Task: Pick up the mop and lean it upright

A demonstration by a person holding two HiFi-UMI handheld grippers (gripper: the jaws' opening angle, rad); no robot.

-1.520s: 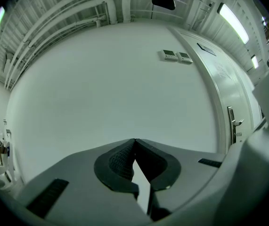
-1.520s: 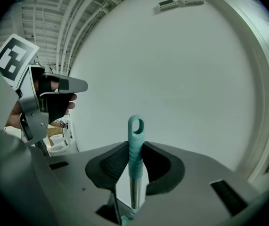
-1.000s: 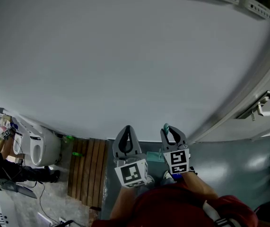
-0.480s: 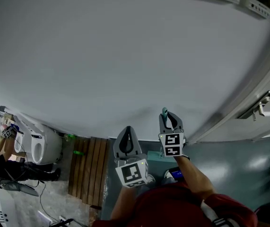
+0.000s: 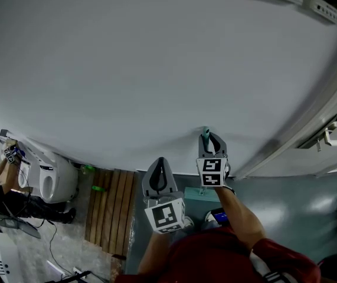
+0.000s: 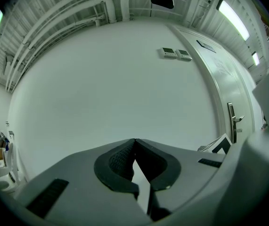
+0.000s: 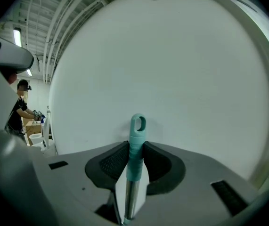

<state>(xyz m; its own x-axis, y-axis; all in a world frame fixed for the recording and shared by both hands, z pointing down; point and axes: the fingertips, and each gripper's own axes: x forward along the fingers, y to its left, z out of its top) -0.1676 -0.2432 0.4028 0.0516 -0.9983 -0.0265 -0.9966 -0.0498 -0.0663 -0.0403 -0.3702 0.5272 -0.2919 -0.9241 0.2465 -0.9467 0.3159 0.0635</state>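
the right gripper (image 7: 135,147) was clenched on the mop (image 7: 134,166), gripping its teal handle end just below the hanging loop. the handle stood upright, close to the white wall (image 5: 156,69). the left gripper (image 6: 134,141) hung nearer and to the left, jaws pressed together, empty.

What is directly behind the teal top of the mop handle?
Only the plain white wall shows behind the teal top of the mop handle. The right tongs, shut on the handle, cover its sides lower down; whether it touches the wall cannot be told.
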